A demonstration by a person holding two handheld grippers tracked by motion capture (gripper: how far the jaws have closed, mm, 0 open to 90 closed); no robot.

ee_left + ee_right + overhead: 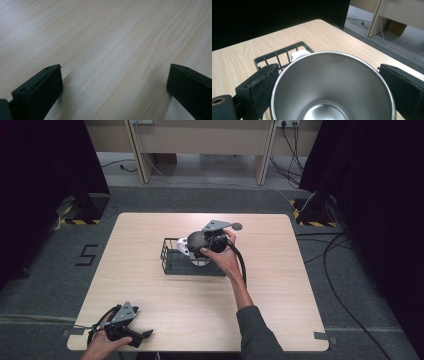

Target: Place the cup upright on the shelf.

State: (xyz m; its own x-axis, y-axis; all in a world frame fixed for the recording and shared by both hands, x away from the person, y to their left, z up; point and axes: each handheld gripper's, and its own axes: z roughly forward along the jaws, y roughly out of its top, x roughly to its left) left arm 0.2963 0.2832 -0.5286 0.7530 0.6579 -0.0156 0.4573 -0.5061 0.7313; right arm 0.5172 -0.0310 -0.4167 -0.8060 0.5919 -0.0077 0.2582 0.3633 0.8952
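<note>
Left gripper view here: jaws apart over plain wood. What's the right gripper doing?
Observer: The right gripper is at mid-table over a black wire basket, with a steel cup between its jaws.
Operator: Gripped?
Observer: Looks so. In the right gripper view both jaws sit against the cup's sides, and the cup is empty.
Operator: Anything in the basket?
Observer: A white object sits by its far wall; I can't tell what it is.
Operator: And where am I?
Observer: The left gripper is at the near left corner of the table, well apart from the basket.
</note>
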